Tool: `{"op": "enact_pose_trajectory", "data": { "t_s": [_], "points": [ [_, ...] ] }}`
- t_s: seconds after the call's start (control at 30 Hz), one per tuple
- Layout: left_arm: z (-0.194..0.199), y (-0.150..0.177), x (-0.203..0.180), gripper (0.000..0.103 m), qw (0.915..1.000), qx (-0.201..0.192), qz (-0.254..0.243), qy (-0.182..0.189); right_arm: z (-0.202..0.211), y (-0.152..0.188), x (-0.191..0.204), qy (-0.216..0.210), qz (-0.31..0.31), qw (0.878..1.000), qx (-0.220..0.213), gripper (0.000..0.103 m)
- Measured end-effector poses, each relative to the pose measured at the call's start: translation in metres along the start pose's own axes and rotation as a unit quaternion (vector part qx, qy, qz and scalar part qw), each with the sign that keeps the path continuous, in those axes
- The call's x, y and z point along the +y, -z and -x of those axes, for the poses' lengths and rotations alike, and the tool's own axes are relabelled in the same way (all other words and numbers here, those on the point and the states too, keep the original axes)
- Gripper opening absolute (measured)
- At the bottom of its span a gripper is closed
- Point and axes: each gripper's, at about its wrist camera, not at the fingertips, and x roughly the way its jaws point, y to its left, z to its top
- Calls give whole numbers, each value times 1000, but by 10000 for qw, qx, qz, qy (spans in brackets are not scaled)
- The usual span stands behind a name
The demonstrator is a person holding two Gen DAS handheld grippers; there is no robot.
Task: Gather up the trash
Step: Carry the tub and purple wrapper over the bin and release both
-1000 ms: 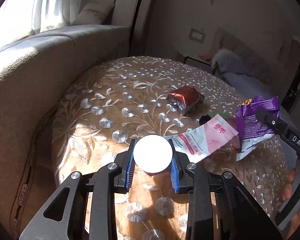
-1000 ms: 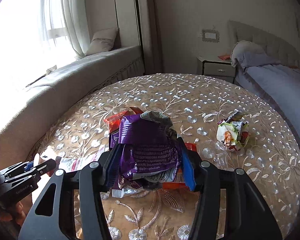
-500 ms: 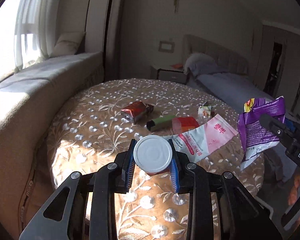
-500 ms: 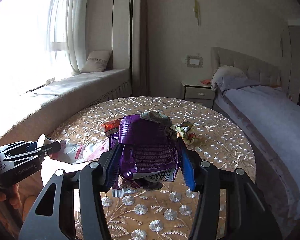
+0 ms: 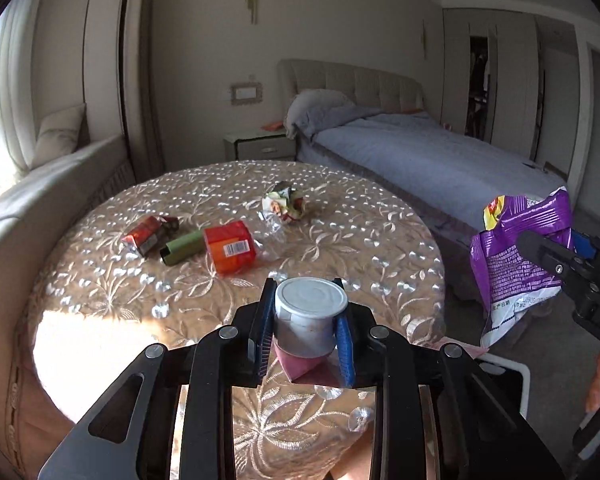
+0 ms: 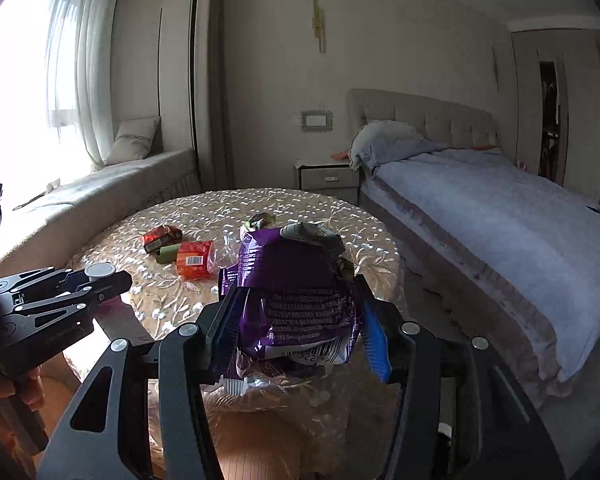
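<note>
The left gripper is clamped on a white-lidded grey cup, the right gripper on a crumpled purple foil snack bag. Both are held off the near edge of the round embroidered table, likely for carrying to a bin. An orange-labelled plastic packet remains mid-table.

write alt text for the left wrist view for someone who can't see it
The left gripper is shut on a white-lidded cup, held above a round embroidered table. On the table lie a red carton, green tube, orange packet and crumpled wrapper. At right, the right gripper holds a purple snack bag.
</note>
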Motion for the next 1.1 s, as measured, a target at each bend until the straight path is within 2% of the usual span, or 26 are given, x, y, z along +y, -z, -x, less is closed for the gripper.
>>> {"op": "enact_pose_trajectory", "data": {
  "t_s": [0.23, 0.47, 0.73, 0.97, 1.1],
  "points": [
    [-22, 6, -74, 26, 9963, 191, -668, 510, 20, 37, -61, 766, -422, 9954, 380, 54],
    [-48, 17, -153, 26, 9829, 351, -1458, 1064, 29, 87, -116, 1286, -894, 9832, 934, 54],
    [-90, 52, -230, 26, 9573, 752, -2199, 1721, 27, 139, -160, 1724, -873, 9678, 1613, 54],
    [-139, 93, -284, 26, 9308, 1303, -2764, 2004, 6, 182, -186, 1882, -666, 9537, 2249, 54],
    [-158, 112, -303, 26, 9190, 1588, -2939, 2094, -7, 205, -199, 1841, -714, 9472, 2526, 54]
  ]
}}
